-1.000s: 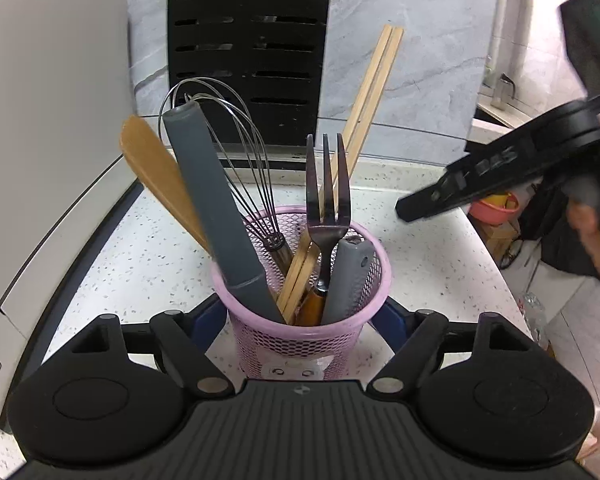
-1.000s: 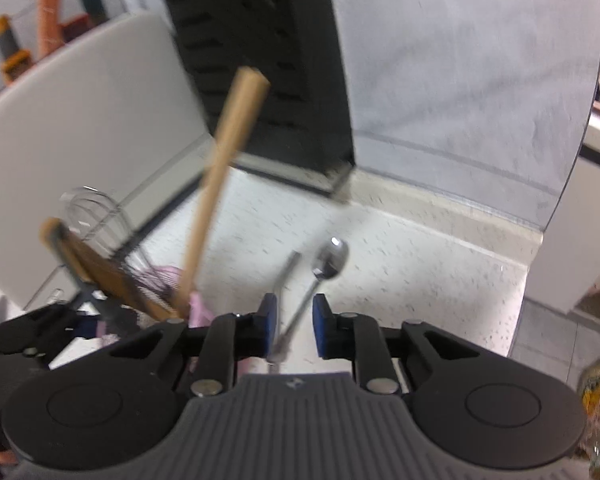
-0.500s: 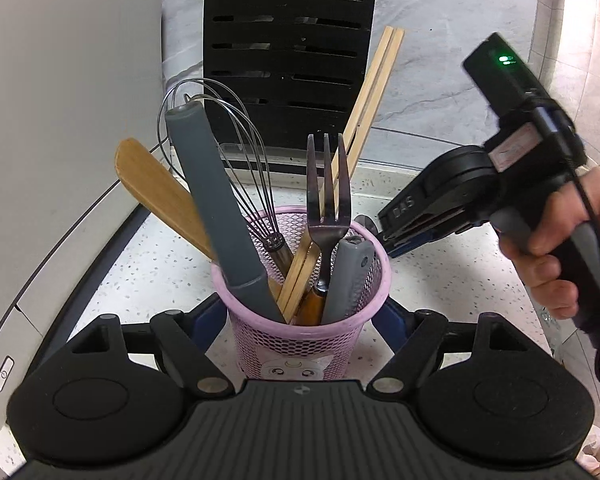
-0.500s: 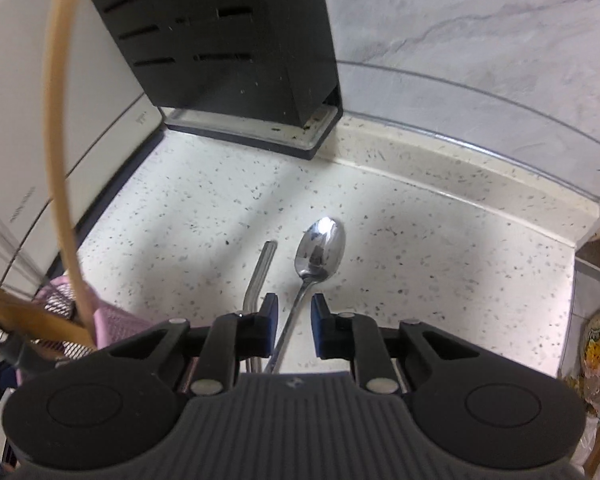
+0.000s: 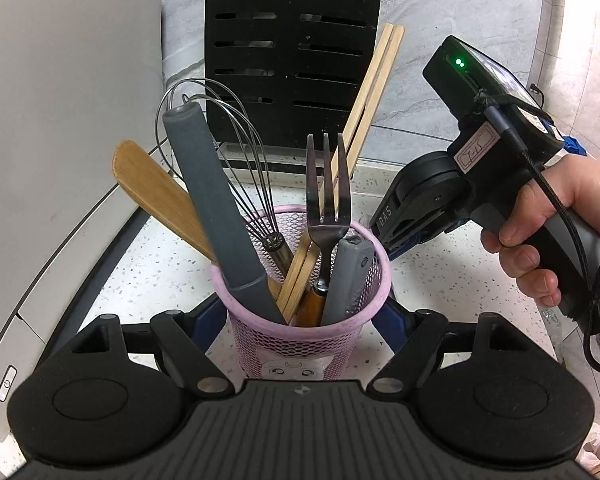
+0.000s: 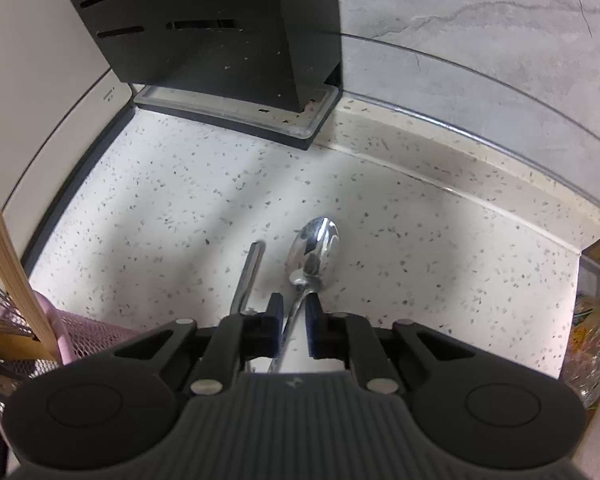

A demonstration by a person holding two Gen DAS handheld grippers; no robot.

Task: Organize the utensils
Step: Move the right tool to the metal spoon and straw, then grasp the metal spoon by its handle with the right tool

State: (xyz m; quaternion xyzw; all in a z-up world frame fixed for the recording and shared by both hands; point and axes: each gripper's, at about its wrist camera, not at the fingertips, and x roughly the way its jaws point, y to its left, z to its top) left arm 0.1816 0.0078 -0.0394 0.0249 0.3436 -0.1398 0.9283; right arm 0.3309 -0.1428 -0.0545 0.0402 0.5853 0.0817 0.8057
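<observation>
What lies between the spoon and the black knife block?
Bare speckled countertop, seen in the right wrist view; spoon and knife block lie apart.

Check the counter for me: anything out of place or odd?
Yes: a spoon and a second metal utensil lie loose on the counter beside the pink holder. The right gripper is at the spoon's handle.

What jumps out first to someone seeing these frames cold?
The pink mesh cup crammed with upright utensils, a fork and whisk among them, sits between the left gripper's fingers. Just behind it, on the speckled counter, the right gripper has just closed around a shiny spoon.
</observation>
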